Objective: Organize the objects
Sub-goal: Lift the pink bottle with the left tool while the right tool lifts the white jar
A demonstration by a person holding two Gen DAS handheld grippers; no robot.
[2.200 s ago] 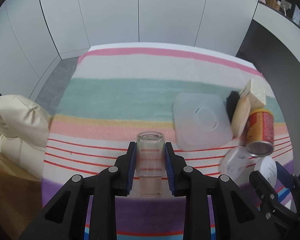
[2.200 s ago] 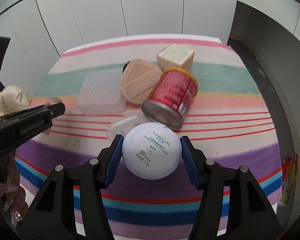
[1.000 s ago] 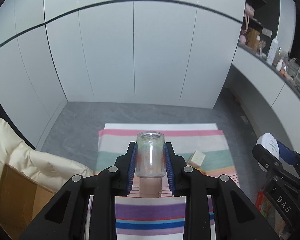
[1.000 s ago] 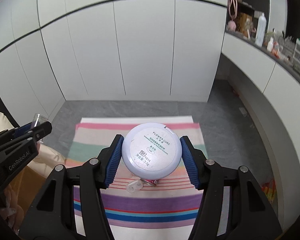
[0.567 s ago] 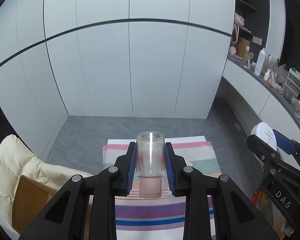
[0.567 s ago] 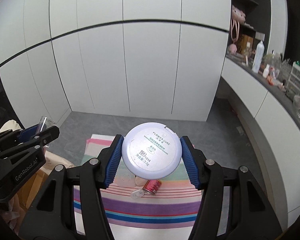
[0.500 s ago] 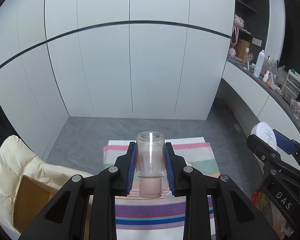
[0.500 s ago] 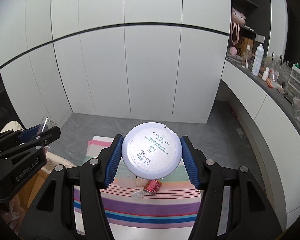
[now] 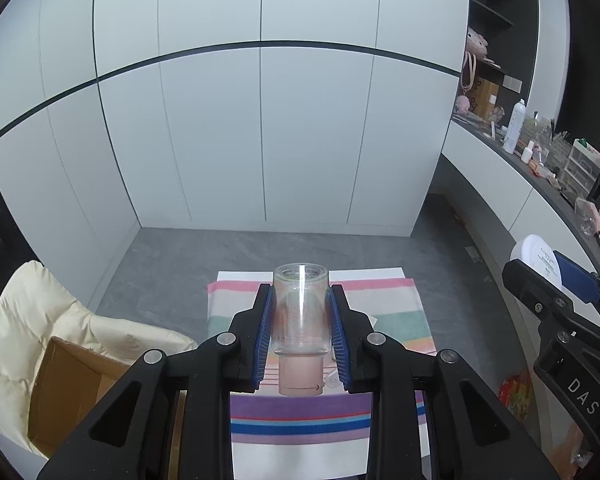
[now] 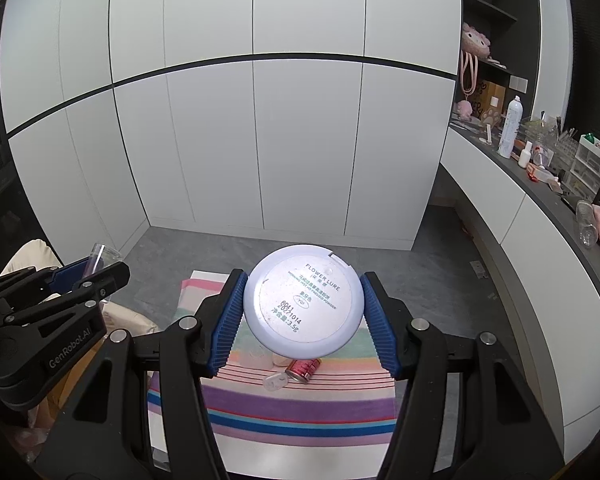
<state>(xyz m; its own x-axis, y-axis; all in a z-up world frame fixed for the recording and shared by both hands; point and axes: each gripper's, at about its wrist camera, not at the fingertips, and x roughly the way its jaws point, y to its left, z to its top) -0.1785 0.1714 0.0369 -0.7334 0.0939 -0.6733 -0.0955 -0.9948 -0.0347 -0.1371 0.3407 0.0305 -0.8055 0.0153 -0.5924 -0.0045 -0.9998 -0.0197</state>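
Left gripper [image 9: 300, 334] fingers clench a clear bottle [image 9: 300, 312] at frame centre; right gripper [image 10: 302, 316] fingers grasp a round white compact [image 10: 302, 306]

Both wrist cameras sit high above the striped cloth [image 9: 392, 322], angled down toward the white cabinet wall [image 10: 300, 140] — each close behind its own fingers. They share cloth, wall, right-hand counter [image 10: 540, 184] — and each glimpses the other gripper.

White panelled wall [image 9: 260, 128] (one dark seam across), grey floor [image 9: 300, 248], cluttered dark-topped counter [image 10: 540, 184] along the right.
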